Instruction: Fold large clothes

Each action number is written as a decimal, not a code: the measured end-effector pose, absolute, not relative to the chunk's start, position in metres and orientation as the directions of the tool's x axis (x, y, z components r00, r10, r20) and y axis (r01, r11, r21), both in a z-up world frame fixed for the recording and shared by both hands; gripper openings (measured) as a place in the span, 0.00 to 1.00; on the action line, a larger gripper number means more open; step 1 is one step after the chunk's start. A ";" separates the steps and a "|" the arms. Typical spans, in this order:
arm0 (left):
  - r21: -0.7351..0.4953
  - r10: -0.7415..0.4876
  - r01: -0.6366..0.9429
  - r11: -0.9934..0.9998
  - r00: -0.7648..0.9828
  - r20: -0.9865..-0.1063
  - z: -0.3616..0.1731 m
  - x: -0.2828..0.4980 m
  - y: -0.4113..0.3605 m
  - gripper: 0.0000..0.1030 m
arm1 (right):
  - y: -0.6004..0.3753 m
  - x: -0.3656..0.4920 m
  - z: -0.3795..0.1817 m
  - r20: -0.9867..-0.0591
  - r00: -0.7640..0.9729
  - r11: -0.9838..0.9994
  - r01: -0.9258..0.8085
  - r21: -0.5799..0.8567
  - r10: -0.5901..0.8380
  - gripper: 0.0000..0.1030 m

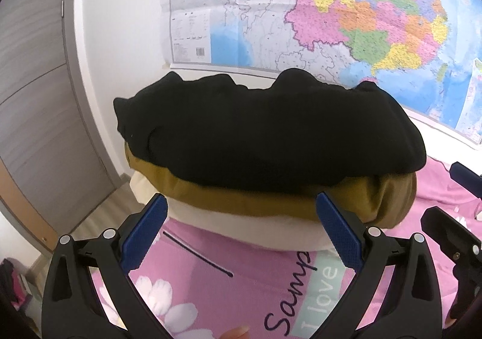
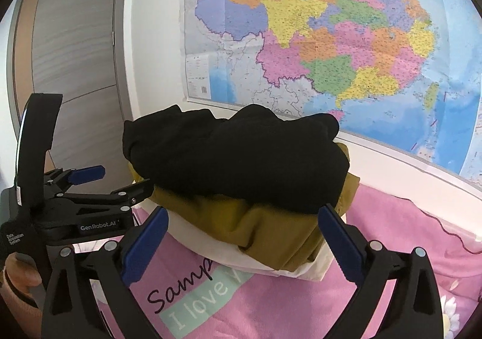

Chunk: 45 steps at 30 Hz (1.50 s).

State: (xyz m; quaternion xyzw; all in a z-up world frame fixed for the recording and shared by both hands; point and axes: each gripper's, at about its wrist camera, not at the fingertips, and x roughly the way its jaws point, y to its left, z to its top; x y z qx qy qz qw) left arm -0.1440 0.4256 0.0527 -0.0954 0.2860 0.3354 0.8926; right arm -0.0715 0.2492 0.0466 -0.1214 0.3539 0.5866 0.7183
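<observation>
Pink bedding (image 1: 211, 284) covered the bed and formed the work surface; it carried white flower prints and a pale green band with lettering. A map (image 2: 331, 37) hung on the white wall behind the bed, its lower edge just above the clothes. A grey door (image 2: 75, 52) stood left of the wall.

A stack of folded clothes lay on the bedding against the wall, below the map. A black garment (image 1: 265, 134) sat on top, bulky and unevenly folded, with its far edge bunched. An ochre garment (image 1: 247, 203) lay directly beneath it, showing along the near side and the right end. A white garment (image 1: 256, 230) lay at the bottom, touching the bedding.

The left gripper (image 1: 241, 233) pointed at the near side of the stack. Its blue pads stood wide apart, and nothing was between them. The tips were just short of the white layer; contact could not be confirmed.

The right gripper (image 2: 244, 245) faced the same stack from the right. Its jaws were spread to their widest and held nothing. The ochre and white layers appeared between its fingers but beyond the tips.

A thin black cord (image 1: 197, 254) lay on the bedding between the left fingers.
</observation>
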 end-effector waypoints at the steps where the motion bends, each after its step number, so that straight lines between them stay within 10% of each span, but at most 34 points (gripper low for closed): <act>1: 0.021 0.544 -0.654 0.757 0.611 -0.575 0.052 -0.146 0.424 0.95 | 0.248 -0.073 0.047 -0.650 0.058 0.280 -0.929 0.243 0.758 0.94; 45: 0.041 0.565 -0.658 0.751 0.610 -0.557 0.051 -0.180 0.376 0.95 | 0.197 -0.101 0.060 -0.650 0.048 0.298 -0.913 0.280 0.758 0.94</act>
